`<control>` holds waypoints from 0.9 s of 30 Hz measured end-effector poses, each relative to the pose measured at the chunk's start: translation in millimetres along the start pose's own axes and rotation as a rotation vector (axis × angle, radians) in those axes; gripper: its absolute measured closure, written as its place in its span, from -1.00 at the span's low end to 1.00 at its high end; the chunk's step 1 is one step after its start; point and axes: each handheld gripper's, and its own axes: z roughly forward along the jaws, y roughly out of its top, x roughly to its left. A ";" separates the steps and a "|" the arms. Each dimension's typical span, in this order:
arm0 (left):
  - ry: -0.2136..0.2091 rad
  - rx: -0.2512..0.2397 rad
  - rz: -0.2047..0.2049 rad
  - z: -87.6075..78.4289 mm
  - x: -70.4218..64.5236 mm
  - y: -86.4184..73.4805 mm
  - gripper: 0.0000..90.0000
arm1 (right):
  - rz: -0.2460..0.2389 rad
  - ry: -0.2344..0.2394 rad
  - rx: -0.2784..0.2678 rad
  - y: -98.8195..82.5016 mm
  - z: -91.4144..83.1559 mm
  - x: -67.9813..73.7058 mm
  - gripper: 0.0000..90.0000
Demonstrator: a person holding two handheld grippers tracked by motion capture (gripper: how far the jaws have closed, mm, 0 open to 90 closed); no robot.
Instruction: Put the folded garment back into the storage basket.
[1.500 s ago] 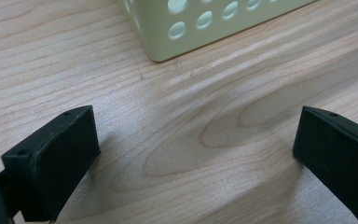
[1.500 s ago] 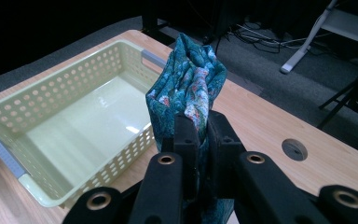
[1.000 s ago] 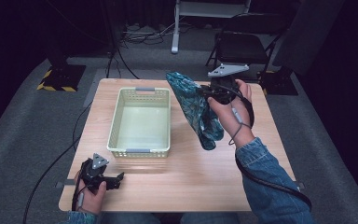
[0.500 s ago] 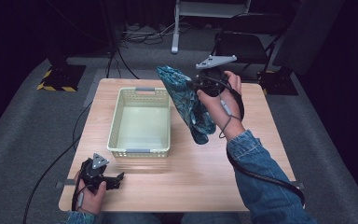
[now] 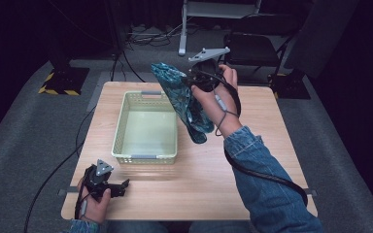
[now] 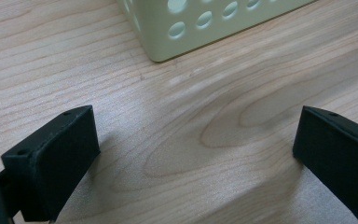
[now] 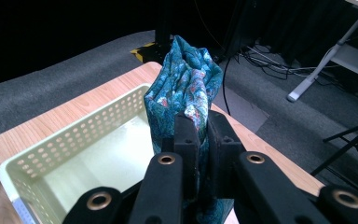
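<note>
A teal patterned cloth hangs in the air over the right rim of the pale green basket, its lower end dangling just right of the basket. My right gripper is shut on the cloth's upper part, held up above the table's far side. In the right gripper view the cloth bunches out beyond the closed jaws, with the basket below and to the left. My left gripper rests on the table near the front left corner, open with nothing between its jaws. Its view shows a basket corner ahead.
The wooden table is bare to the right of the basket and along the front. The basket holds nothing. Cables trail off the table's left and front right edges. A chair and stands sit on the floor beyond the far edge.
My right gripper has carried the cloth leftward and upward, from right of the basket to over its right rim. The left gripper has stayed put.
</note>
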 end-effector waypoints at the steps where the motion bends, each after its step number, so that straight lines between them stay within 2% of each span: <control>1: 0.000 0.000 0.000 0.0 0.0 0.0 -1.00 | 0.000 0.000 0.000 0.0 0.0 0.0 0.87; 9: -0.001 0.000 0.001 0.0 0.0 0.0 -1.00 | 0.000 0.020 0.002 12.1 12.9 8.2 0.87; 27: -0.005 0.000 0.007 0.0 0.4 0.1 -0.99 | 0.009 0.060 0.047 14.9 54.0 28.2 0.87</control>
